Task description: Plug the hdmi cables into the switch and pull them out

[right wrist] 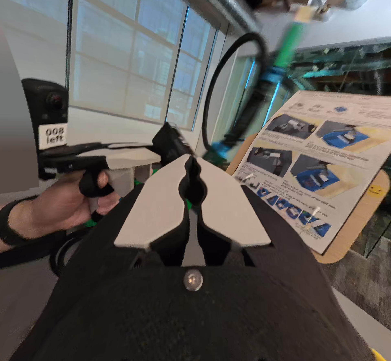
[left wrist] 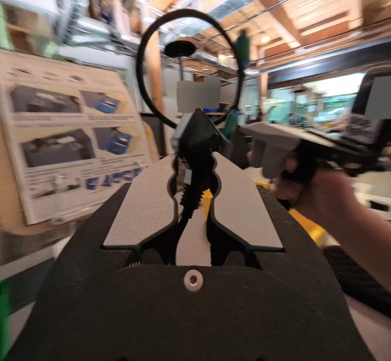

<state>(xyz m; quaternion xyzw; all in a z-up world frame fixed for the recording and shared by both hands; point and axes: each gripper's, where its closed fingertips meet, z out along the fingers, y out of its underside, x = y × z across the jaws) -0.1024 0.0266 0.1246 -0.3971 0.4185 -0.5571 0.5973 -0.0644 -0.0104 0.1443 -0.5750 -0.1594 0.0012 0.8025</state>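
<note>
The left gripper [left wrist: 193, 160] is seen pinched on the black plug of an HDMI cable [left wrist: 146, 58], whose cord loops overhead. The right gripper [right wrist: 191, 161] is pressed onto a black part, possibly another plug; the black switch [right wrist: 171, 141] is held just beyond it, raised beside an instruction sheet [right wrist: 317, 160]

Left gripper [left wrist: 193, 160] and right gripper [right wrist: 192, 160]: same build, rough black printed body, two pale grey fingers [left wrist: 148, 202] with wavy inner edges, one silver screw [left wrist: 193, 280] at the base centre. Grey pistol-style handle [right wrist: 121, 178], black trigger (white label above it). Black wrist strap [right wrist: 8, 223].
</note>
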